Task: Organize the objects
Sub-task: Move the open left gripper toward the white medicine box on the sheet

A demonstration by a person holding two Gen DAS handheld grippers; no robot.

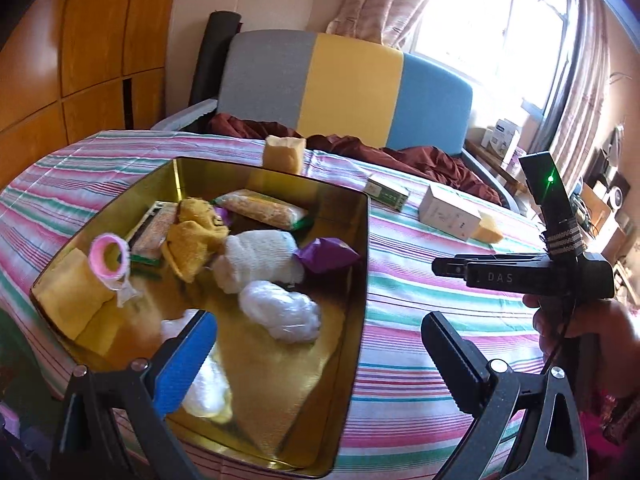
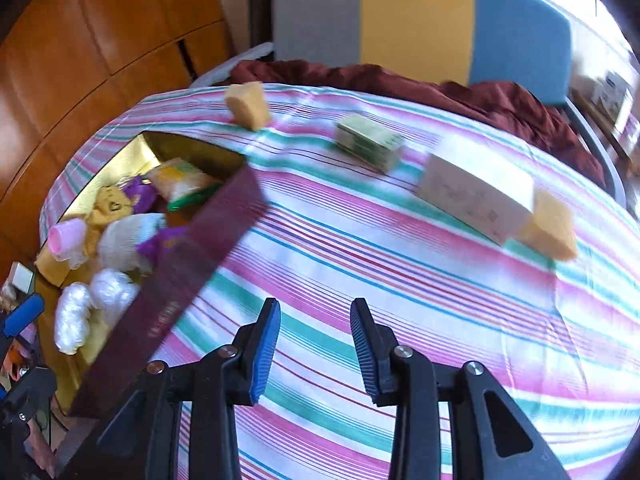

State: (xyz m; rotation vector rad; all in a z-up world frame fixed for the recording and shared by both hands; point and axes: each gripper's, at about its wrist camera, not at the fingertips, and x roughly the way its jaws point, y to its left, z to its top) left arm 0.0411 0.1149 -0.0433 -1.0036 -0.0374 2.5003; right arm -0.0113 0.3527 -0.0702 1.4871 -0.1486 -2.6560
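Between pickups: the right gripper (image 2: 315, 350) hangs over bare striped cloth (image 2: 360, 264), jaws slightly parted with nothing between them, while the left gripper (image 1: 320, 356) stands wide open and empty above the near end of the gold-lined tin (image 1: 362, 240), which sits at the left of the table. The tin already holds a heap (two white plastic bundles (image 1: 280, 314) nearest, then a white sock roll (image 1: 258, 258), a yellow cloth toy (image 1: 198, 236), a pink ring (image 1: 110, 258), a purple wrapper (image 1: 326, 256) and a long snack packet (image 1: 262, 208)).

Four things lie loose on the cloth, well apart from the tin: a white box (image 2: 476, 200) touching a yellow sponge block (image 2: 550, 226) at the right, a green-printed box (image 2: 370, 140) farther off, and a second sponge block (image 2: 248, 104) at the far edge. The next move, by this reading, calls for the right gripper to open wider, reach for the white box or its sponge, close across the narrow faces and carry it left into the tin.
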